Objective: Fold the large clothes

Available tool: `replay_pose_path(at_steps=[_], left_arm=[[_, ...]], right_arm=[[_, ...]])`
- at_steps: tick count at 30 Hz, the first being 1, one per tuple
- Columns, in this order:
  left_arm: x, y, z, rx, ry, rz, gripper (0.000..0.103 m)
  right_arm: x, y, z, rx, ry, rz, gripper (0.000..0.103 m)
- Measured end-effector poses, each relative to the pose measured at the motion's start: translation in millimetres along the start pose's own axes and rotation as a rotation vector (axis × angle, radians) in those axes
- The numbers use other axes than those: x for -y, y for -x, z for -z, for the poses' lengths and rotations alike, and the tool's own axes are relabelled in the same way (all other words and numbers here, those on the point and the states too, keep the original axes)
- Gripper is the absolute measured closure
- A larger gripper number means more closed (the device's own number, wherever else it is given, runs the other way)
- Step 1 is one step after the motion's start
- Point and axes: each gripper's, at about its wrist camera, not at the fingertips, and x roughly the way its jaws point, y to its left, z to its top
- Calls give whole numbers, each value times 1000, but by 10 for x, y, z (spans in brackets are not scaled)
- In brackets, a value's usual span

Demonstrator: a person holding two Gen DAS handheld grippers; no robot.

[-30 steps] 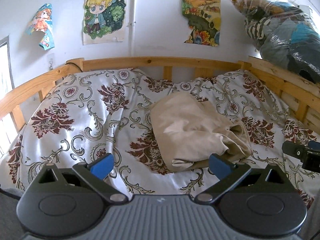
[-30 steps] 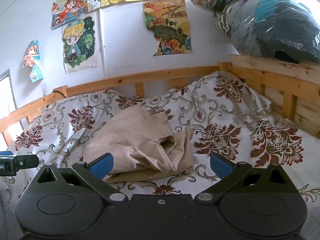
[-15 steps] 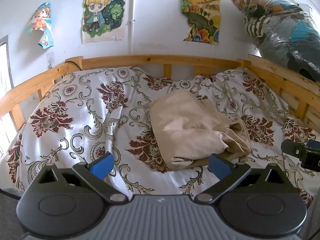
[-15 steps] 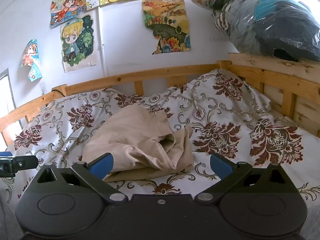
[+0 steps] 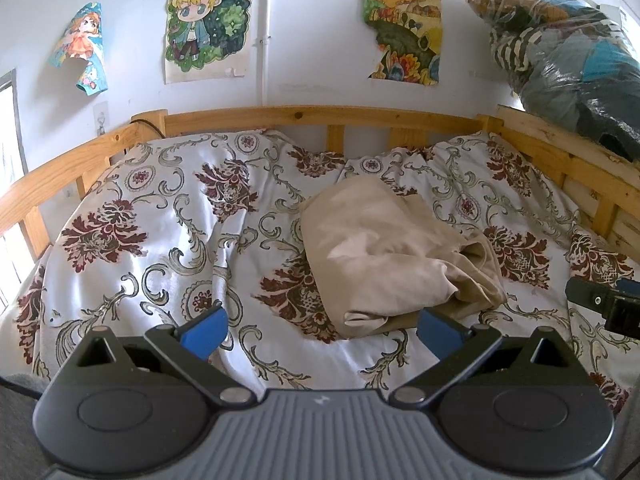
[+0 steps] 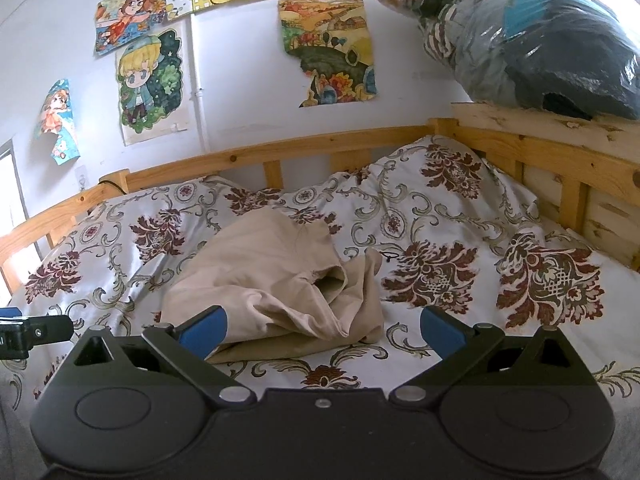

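The beige garment (image 5: 394,258) lies crumpled on the flowered bedspread (image 5: 168,240). It looks soft and floppy. An edge looks best to pinch. The left gripper (image 5: 320,330) and right gripper (image 6: 322,330) gape wide, holding nothing.

A bunched garment (image 5: 384,256) is laid on the bedspread (image 5: 160,248) near the middle of the bed, somewhat toward its right edge. The bed is enclosed by a wooden rail (image 5: 320,114) at the far edge and along both sides. Posters (image 5: 208,20) are fixed to the wall behind the far rail. A bag of clothes (image 6: 532,36) is set on the right rail, by the far right corner.
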Motion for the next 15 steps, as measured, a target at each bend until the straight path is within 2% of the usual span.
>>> replay_pose_path(at_steps=[15], left_arm=[[-24, -30, -6, -18, -7, 2, 1]], right_arm=[[-12, -15, 2, -7, -1, 4, 1]])
